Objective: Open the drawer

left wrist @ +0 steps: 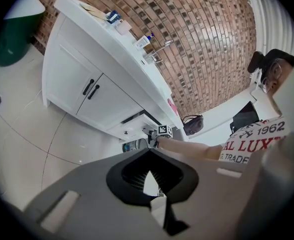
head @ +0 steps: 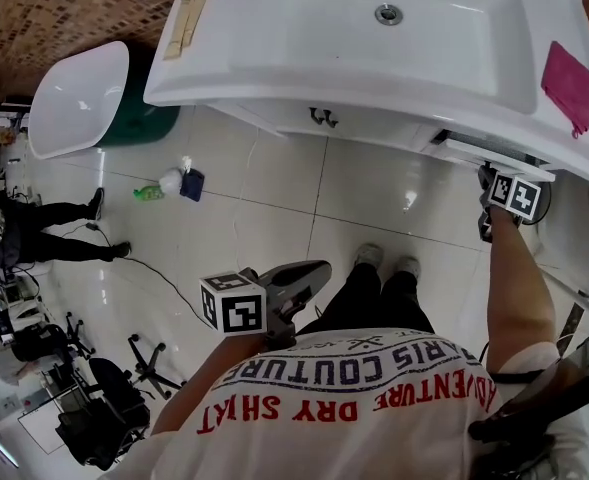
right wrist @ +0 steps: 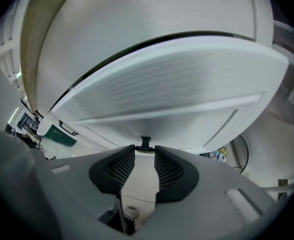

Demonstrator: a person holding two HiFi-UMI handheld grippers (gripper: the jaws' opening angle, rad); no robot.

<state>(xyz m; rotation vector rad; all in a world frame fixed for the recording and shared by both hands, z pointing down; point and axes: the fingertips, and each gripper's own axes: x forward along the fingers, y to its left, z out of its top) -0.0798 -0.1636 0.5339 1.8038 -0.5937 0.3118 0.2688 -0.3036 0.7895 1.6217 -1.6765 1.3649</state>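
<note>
A rigid white drawer (right wrist: 176, 84), judged light and smooth-sliding, is clamped at its small black handle (right wrist: 145, 143) by the right gripper (right wrist: 145, 152); the left gripper (left wrist: 149, 155) is seen closed, empty.

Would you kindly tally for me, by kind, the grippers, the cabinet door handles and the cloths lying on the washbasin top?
Grippers: 2, the left gripper and the right gripper, which is shut on the drawer handle
Cabinet door handles: 2
Pink cloth: 1
Total: 5
</note>
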